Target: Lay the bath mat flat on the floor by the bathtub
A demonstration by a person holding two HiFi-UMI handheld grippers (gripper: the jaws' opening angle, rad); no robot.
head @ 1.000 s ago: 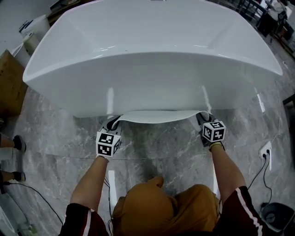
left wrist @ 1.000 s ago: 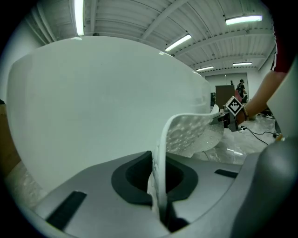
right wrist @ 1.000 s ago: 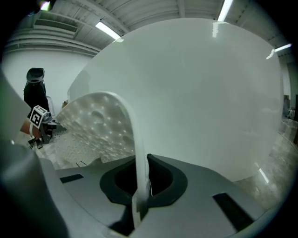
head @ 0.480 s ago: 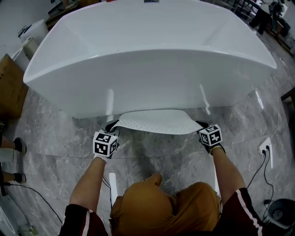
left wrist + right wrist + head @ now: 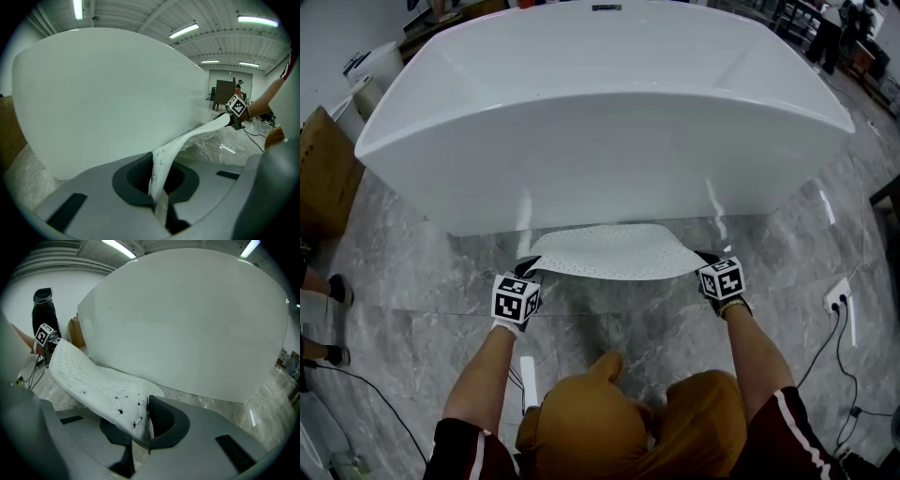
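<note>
**Mat held stretched beside tub, not yet laid**

One grey stone floor, with one white bathtub standing on it. One bath mat hangs stretched just in front of the tub's side and appears clear of the floor. Two grippers are in use. The left gripper is clamped tight on one corner. The right gripper pinches the other corner, its jaws having just closed in. Step judged: lowering. The next move calls for setting both ends down level, then letting go.
</note>
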